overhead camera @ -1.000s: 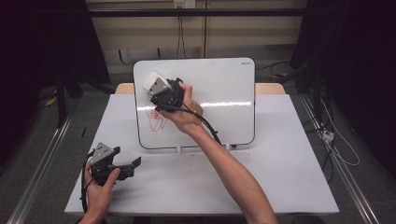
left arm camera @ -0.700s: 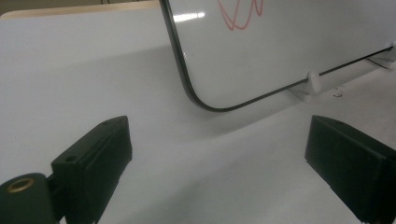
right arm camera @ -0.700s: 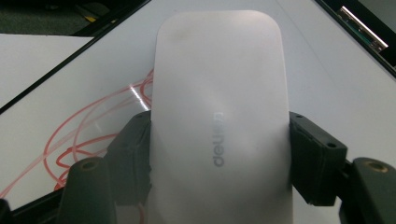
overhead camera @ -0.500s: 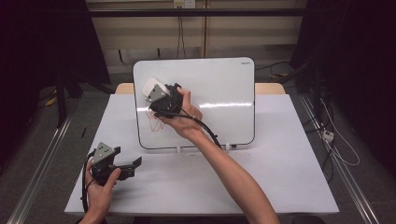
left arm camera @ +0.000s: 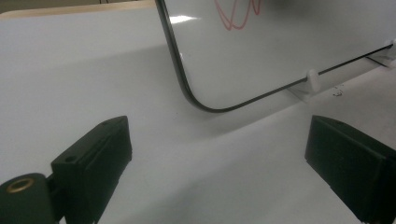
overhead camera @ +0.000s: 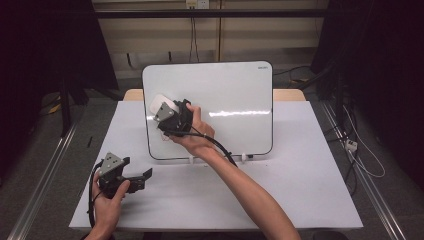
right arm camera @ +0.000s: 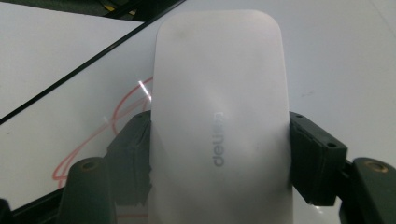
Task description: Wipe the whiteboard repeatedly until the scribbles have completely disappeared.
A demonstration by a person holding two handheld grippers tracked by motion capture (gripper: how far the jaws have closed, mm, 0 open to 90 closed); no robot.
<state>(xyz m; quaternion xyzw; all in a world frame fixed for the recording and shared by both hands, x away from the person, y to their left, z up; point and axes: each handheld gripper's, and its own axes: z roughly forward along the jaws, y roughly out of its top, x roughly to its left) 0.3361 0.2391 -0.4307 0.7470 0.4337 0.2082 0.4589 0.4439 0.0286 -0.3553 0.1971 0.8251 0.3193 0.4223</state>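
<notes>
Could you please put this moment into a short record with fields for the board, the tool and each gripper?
board: whiteboard propped up on white table, red scribble near its left edge
tool: white eraser against the board
right gripper: shut on the eraser
left gripper: open, low over the table, nothing between its jaws

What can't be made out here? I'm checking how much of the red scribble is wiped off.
- Red scribble: cut off by the top edge in the left gripper view; covered by the white eraser in the right gripper view.
- High view: the right hand-held gripper hides the scribble on the whiteboard.
- Eraser's wiping face: turned away.
</notes>
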